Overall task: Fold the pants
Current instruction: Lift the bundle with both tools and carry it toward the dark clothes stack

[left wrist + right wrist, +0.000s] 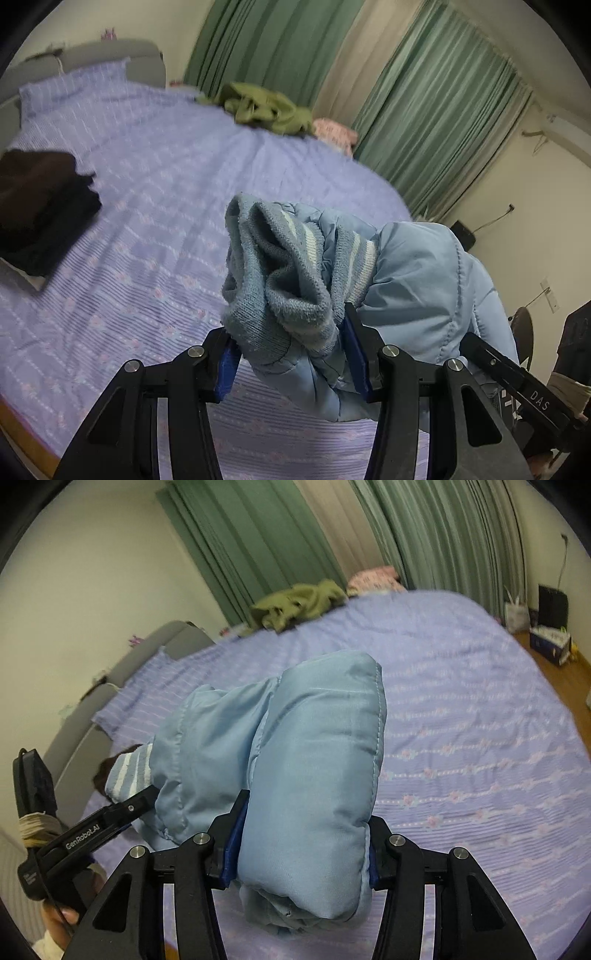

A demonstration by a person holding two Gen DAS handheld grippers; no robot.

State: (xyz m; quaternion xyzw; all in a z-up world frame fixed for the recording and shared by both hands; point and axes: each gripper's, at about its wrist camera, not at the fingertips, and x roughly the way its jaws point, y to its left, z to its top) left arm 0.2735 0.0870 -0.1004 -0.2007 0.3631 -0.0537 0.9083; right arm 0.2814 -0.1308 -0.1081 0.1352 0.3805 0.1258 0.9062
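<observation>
We have the left tongs point(291, 354) clamped on the knit cuff end of the light blue padded pants point(413, 280), right tongs point(303, 845) clamped on the folded padded end; pants bundled, held above the purple bed point(461, 709). Further back: dark folded clothes point(40, 210), green garment point(266, 107), green curtains point(436, 110)

A bed point(155, 192) with a lilac flowered cover fills the room. On it near the far edge lies a crumpled olive garment point(258, 107), with a pink cloth point(334, 133) just beside it. A folded dark pile point(40, 210) sits on its left side. Green curtains point(436, 110) hang behind the bed.
</observation>
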